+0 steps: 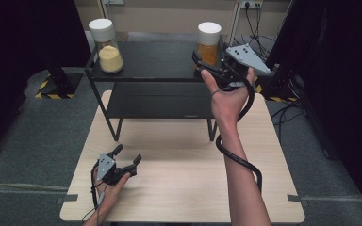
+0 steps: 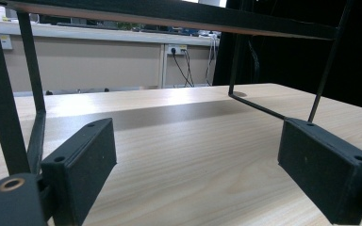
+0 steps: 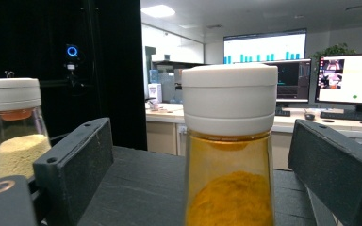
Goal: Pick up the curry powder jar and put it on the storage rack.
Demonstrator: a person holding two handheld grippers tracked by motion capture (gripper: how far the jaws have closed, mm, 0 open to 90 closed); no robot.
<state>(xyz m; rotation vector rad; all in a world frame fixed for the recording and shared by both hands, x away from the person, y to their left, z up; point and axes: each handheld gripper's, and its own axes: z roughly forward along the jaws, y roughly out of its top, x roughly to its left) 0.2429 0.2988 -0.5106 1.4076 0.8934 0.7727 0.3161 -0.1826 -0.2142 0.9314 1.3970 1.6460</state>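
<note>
A clear jar of orange powder [image 1: 209,42] with a white lid stands at the right end of the black rack's top shelf [image 1: 155,61]. My right gripper [image 1: 207,63] is level with it, jaws open on either side. In the right gripper view the orange jar [image 3: 228,108] stands between the two pads with a gap at each side of my right gripper [image 3: 198,141]. A second jar with pale yellow powder [image 1: 106,44] stands at the shelf's left end, pale jar [image 3: 16,127]. My left gripper [image 1: 128,154] rests low over the table, open and holding nothing, left gripper [image 2: 198,141].
The black two-tier rack stands on the far half of a light wooden table [image 1: 179,188]; its thin legs [image 2: 2,94] rise just ahead of the left gripper. Dark curtains flank both sides. Cables lie on the floor at the right [image 1: 287,113].
</note>
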